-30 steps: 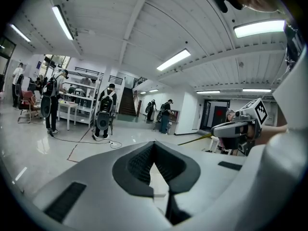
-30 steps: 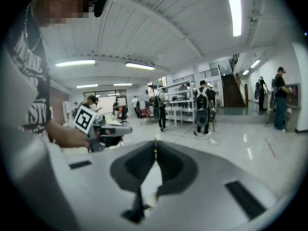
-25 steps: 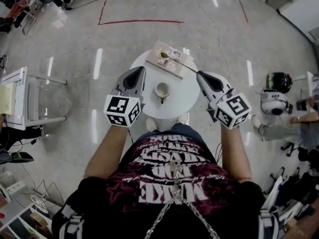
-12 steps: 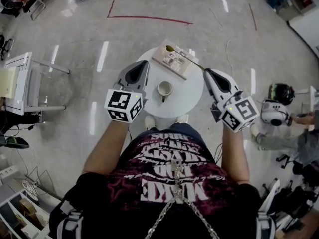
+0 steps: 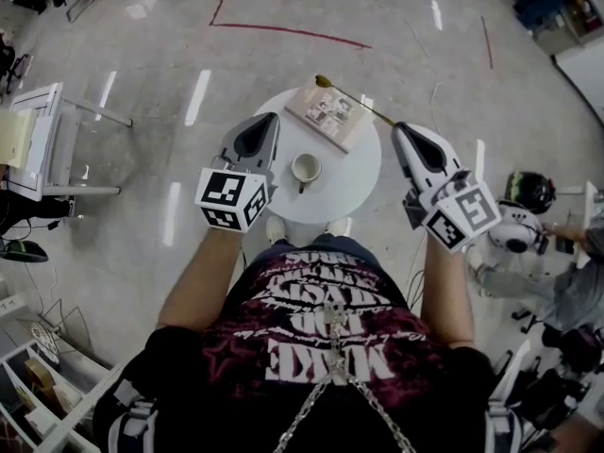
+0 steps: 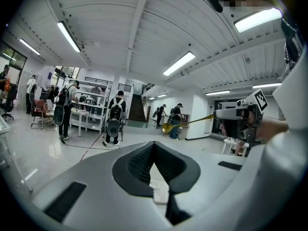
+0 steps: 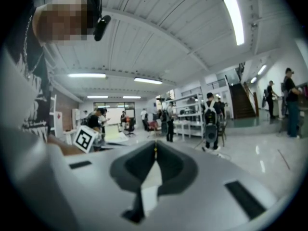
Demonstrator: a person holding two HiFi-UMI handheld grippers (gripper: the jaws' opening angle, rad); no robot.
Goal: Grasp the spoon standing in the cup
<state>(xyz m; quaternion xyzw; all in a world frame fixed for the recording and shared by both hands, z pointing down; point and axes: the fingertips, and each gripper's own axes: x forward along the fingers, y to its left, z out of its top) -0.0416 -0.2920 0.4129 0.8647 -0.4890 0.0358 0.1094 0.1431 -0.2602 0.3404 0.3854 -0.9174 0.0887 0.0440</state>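
Note:
A gold spoon [image 5: 357, 102] is clear of the cup, its handle end pinched in my shut right gripper [image 5: 400, 128]. It slants up and to the left, with the bowl past the far edge of a book [image 5: 327, 113]. The white cup [image 5: 305, 169] stands alone in the middle of the round white table [image 5: 354, 173]. My left gripper [image 5: 266, 119] hovers at the table's left edge, jaws together and holding nothing. The left gripper view looks past its own closed tips [image 6: 154, 143] to the spoon [image 6: 190, 121] sticking out level from the right gripper [image 6: 217, 114]. In the right gripper view the handle shows as a thin gold line [image 7: 155, 149] between the tips.
The book lies at the table's back. A white desk [image 5: 38, 140] stands to the left. A dark helmet [image 5: 527, 189] and a white device [image 5: 514, 234] sit on the floor at the right, beside a seated person. Red tape lines [image 5: 283, 31] mark the floor beyond the table.
My right gripper has risen with the spoon, and the spoon's bowl has moved from over the book to beyond its far edge. The left gripper has barely moved.

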